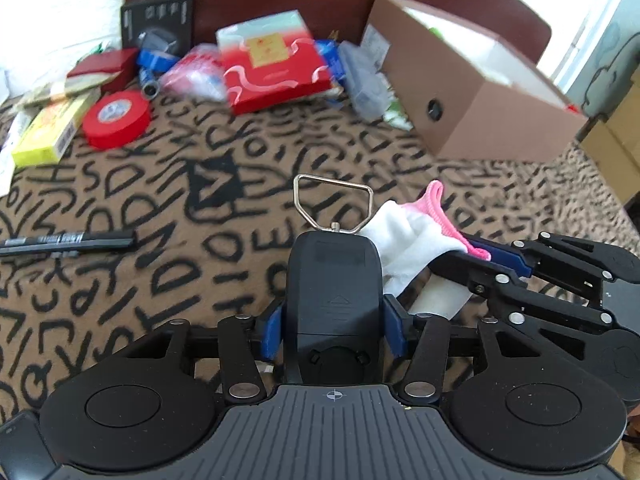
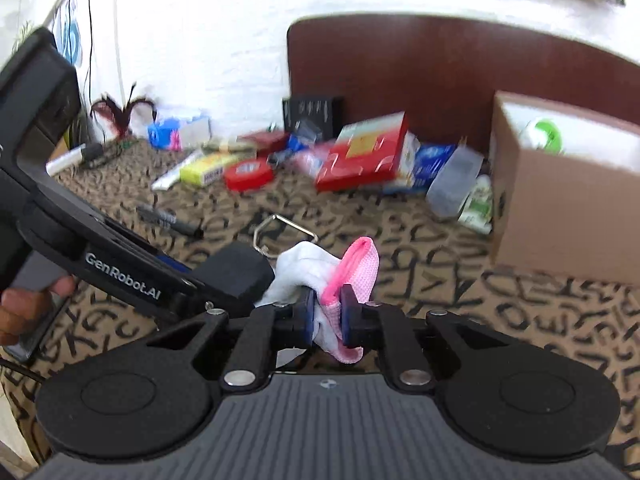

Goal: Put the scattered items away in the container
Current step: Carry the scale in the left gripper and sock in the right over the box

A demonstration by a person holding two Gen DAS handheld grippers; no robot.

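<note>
While the left gripper (image 1: 332,320) is closed on a black device (image 1: 334,280) with a metal ring (image 1: 332,204) at its far end, its two blue pads press against both sides of the device body. The ring points forward, beyond the fingertips.

The right gripper (image 2: 326,314) is clamped on a white and pink sock (image 2: 352,276). The pink cuff stands up between and above the blue pads (image 2: 308,312), and the white part hangs to the left of them, touching the black device. In the left wrist view, the sock (image 1: 404,240) is just to the right of the device, with the right gripper (image 1: 480,258) coming in from the right side.

The cardboard box (image 1: 460,92) stands far ahead of the left fingers and to the right, open at the top, and well apart from both grippers. Ahead and to the left of the fingers lie a red tape roll (image 1: 116,120), a yellow box (image 1: 48,132) and a red flat package (image 1: 276,68). A black pen (image 1: 68,240) lies to the left of the fingers on the patterned blanket (image 1: 200,240). A hand (image 2: 24,308) holds the left gripper's handle.
</note>
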